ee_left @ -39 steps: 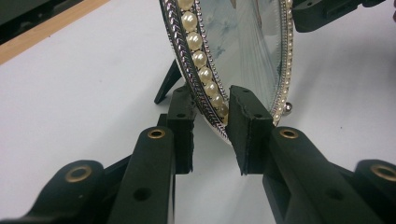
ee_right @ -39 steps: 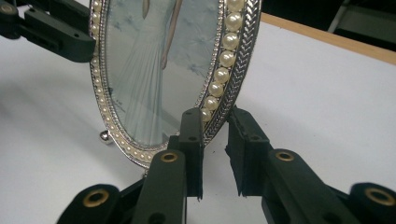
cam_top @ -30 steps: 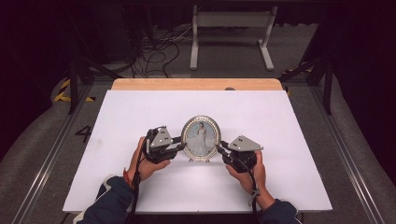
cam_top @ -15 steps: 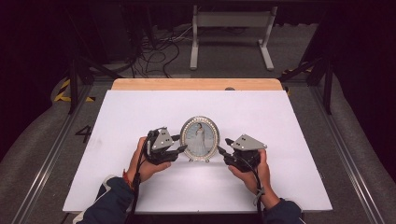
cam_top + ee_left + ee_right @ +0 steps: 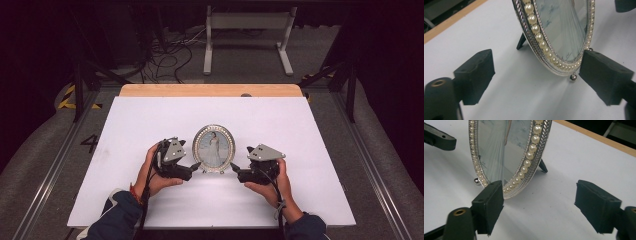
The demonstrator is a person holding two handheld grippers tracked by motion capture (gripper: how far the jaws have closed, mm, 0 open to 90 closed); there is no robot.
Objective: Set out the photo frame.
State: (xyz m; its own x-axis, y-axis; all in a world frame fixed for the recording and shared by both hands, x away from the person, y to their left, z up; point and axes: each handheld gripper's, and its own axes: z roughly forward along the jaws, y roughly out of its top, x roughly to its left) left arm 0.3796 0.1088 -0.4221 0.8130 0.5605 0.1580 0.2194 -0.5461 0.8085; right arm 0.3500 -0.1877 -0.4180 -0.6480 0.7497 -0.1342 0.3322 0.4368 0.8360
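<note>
Your left tool (image 5: 196,165) and right tool (image 5: 234,168) have just been opening; both stand apart, flanking the upright oval picture frame (image 5: 214,148) on the counter (image 5: 135,120).

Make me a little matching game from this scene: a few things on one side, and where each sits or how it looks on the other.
Things:
1. oval picture frame
2. left tool
3. right tool
4. wooden strip

Descriptions:
A. along the table's far edge
B. standing upright, rimmed with pearls
C. open, at the frame's left
D. open, at the frame's right

Pairs: 1-B, 2-C, 3-D, 4-A
</note>
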